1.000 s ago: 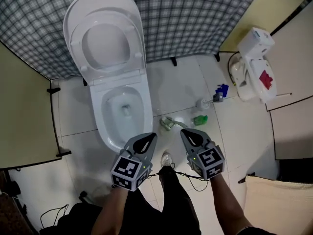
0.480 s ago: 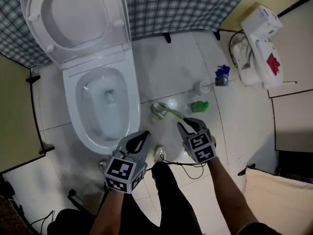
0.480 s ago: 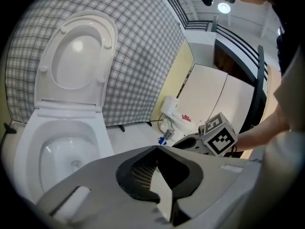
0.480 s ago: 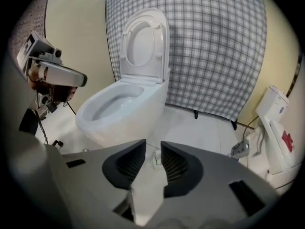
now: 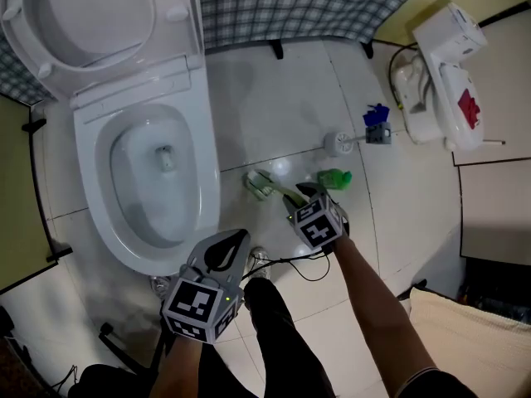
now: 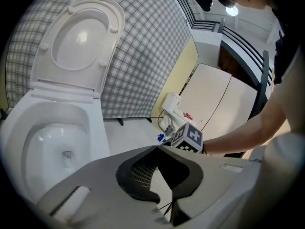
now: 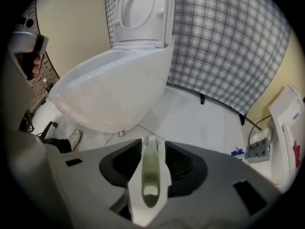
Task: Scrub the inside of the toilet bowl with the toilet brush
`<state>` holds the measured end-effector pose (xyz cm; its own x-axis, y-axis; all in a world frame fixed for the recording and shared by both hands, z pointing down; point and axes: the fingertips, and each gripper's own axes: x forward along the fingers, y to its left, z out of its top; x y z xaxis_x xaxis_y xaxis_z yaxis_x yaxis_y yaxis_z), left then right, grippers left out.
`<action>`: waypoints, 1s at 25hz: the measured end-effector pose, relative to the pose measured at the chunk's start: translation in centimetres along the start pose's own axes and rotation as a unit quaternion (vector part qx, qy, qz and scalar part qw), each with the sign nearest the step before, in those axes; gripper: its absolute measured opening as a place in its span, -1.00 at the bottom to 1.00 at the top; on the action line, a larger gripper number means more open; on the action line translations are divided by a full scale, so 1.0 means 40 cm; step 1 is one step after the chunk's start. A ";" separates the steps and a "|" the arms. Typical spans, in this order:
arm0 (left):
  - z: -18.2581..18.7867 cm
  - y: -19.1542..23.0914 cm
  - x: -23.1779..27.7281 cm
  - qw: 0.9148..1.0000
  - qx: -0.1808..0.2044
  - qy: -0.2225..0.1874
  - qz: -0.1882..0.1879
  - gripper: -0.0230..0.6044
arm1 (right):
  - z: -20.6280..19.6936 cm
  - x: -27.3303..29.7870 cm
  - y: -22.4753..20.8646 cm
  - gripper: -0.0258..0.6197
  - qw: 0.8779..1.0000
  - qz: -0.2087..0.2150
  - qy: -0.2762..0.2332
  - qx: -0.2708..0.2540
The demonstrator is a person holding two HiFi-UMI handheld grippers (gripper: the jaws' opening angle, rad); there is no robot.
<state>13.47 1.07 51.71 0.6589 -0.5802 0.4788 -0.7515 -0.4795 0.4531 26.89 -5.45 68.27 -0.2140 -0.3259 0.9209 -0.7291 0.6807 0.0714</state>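
The white toilet [image 5: 209, 191] stands at the left with lid and seat raised, its bowl showing water; it also fills the left gripper view [image 6: 47, 128]. The toilet brush [image 5: 264, 184] lies on the floor tiles beside it. My right gripper [image 5: 309, 194] points steeply down over the handle. In the right gripper view the white-and-green handle [image 7: 151, 173] runs between the jaws of the right gripper [image 7: 152, 145], which have just been opening; gaps show on both sides of the handle. My left gripper [image 5: 236, 239] hovers near the bowl's front, jaws together and empty [image 6: 157, 148].
A green bottle [image 5: 334, 177], a round white brush [image 5: 340, 143] and a blue item [image 5: 377, 127] lie on the floor to the right. A white appliance [image 5: 440, 73] leans at the far right. A plaid curtain [image 5: 282, 7] hangs behind. The person's shoe [image 5: 259, 259] and a thin cable [image 5: 290, 264] are below.
Both grippers have sunk toward the floor. The right gripper tipped downward, opened its jaws and came down around the brush handle. The toilet has slid left in the head view.
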 end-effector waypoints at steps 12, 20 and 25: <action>0.047 0.033 0.025 1.000 -0.016 -0.014 -0.002 -0.93 | -0.051 0.117 0.018 -0.39 0.995 0.040 0.083 -0.023; 0.055 0.063 0.014 1.000 -0.020 -0.016 0.003 -0.93 | -0.055 0.102 0.020 -0.54 0.995 0.031 0.082 -0.038; 0.071 0.058 -0.014 1.000 -0.018 -0.013 0.000 -0.93 | -0.045 -0.015 0.023 -0.54 0.998 0.023 0.059 -0.017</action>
<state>11.26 -1.57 50.36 0.6581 -0.5968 0.4591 -0.7489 -0.4561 0.4807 27.51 -3.46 68.48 -0.1677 -0.2147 0.9622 -0.6973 0.7158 0.0382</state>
